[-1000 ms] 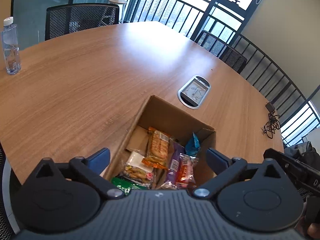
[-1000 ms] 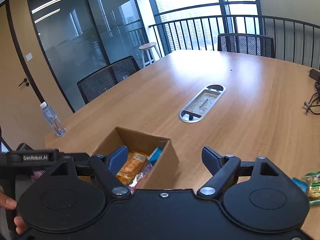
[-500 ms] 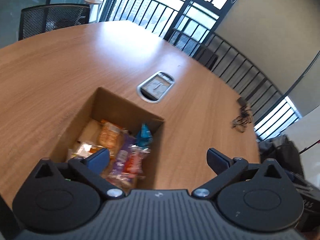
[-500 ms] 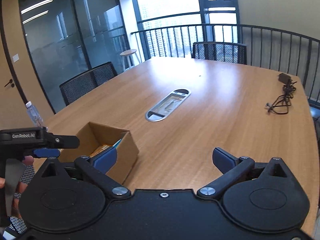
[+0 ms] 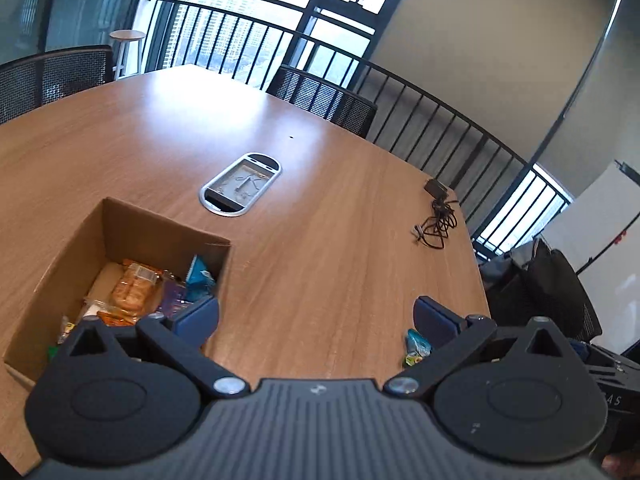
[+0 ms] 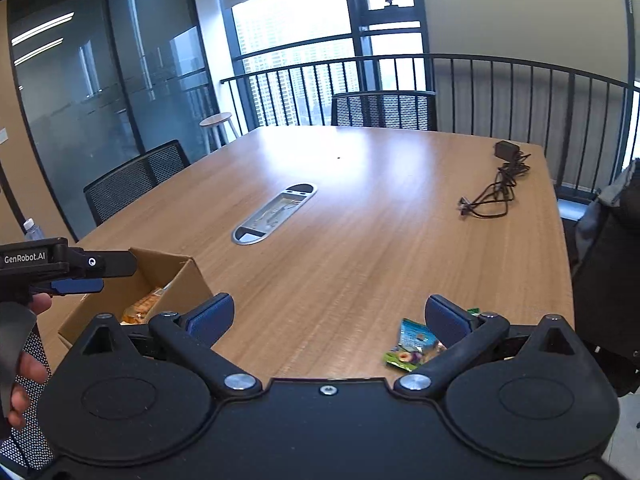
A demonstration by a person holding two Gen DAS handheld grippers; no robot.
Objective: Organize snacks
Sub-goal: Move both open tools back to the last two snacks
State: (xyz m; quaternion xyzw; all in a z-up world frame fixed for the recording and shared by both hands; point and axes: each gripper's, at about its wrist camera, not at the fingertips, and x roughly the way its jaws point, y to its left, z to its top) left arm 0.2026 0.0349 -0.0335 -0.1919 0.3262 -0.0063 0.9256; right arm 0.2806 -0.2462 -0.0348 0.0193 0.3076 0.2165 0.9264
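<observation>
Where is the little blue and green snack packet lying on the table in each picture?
Left wrist view: the snack packet lies low right of centre, just inside the left gripper's right finger.
Right wrist view: the same packet lies low right, partly behind the right gripper's right finger.
Shared landmark: the oval metal cable port mid-table.

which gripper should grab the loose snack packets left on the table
Right. The right hand-held gripper is open, with the snack packets beside its right finger. The left hand-held gripper sits nearer the cardboard box.
</observation>
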